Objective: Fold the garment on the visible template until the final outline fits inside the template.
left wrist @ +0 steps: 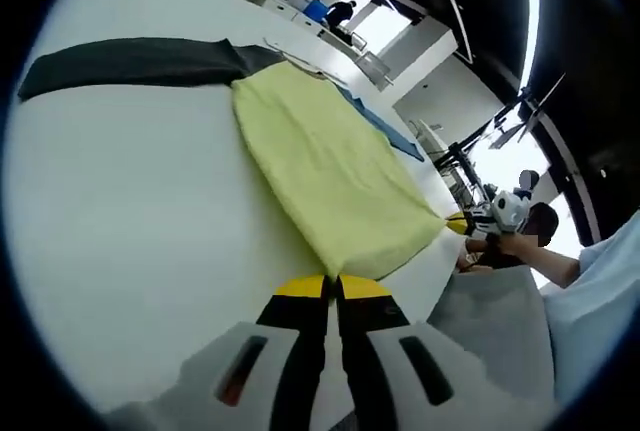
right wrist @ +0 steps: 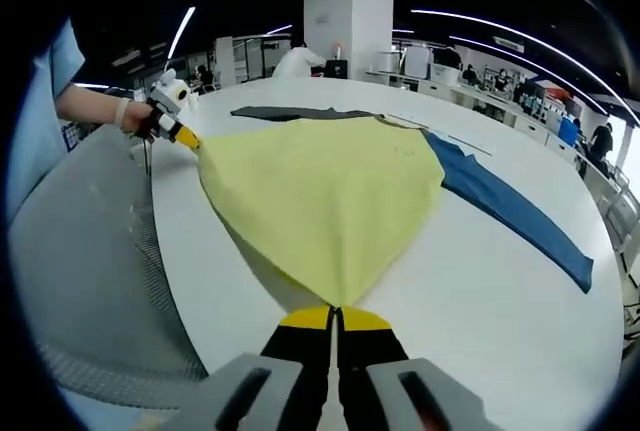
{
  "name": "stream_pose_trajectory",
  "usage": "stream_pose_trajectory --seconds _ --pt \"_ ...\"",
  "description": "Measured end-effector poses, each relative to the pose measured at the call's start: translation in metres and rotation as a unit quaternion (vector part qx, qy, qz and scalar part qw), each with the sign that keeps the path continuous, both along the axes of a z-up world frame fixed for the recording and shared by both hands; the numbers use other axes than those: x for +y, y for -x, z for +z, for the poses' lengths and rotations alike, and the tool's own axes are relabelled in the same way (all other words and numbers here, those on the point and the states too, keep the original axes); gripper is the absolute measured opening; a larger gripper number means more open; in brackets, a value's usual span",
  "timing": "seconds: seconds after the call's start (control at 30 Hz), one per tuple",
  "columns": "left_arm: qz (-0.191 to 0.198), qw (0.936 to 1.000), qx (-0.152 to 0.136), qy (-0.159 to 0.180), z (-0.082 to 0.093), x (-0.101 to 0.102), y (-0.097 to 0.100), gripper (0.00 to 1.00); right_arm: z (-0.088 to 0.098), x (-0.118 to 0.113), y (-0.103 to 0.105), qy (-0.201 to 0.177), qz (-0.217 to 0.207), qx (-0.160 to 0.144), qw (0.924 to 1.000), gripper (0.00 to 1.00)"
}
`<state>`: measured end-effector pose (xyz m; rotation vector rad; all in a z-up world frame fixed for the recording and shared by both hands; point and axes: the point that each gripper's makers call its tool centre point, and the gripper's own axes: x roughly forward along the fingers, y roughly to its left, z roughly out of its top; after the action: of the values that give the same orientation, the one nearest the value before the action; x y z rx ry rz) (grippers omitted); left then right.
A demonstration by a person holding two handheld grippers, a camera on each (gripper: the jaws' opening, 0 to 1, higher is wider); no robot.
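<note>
Both grippers are clamping a near corner of the yellow garment (right wrist: 325,206) right now: the right gripper (right wrist: 335,313) with jaws closed on one corner, the left gripper (left wrist: 334,288) pinching the other. It's lying spread on the white table (right wrist: 480,281), with a dark sleeve (left wrist: 130,61) and a blue sleeve (right wrist: 510,206) sticking out at the far side. Looks mid-fold to me, sleeves not tucked yet. I can't make out the template.

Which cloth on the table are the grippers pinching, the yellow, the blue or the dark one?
The yellow cloth. Both grippers are shut on its corners, the right gripper and the left gripper. The blue cloth and the dark cloth lie untouched beyond it.
</note>
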<state>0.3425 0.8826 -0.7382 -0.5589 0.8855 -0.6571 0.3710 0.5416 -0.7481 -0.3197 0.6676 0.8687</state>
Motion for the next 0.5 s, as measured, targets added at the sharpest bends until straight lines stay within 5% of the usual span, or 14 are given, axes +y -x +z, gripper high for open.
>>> stream_pose_trajectory --seconds 0.5 --pt "0.042 0.9989 -0.016 0.014 0.011 0.018 -0.005 0.01 0.014 -0.003 -0.003 -0.023 -0.011 -0.004 0.9997 0.0"
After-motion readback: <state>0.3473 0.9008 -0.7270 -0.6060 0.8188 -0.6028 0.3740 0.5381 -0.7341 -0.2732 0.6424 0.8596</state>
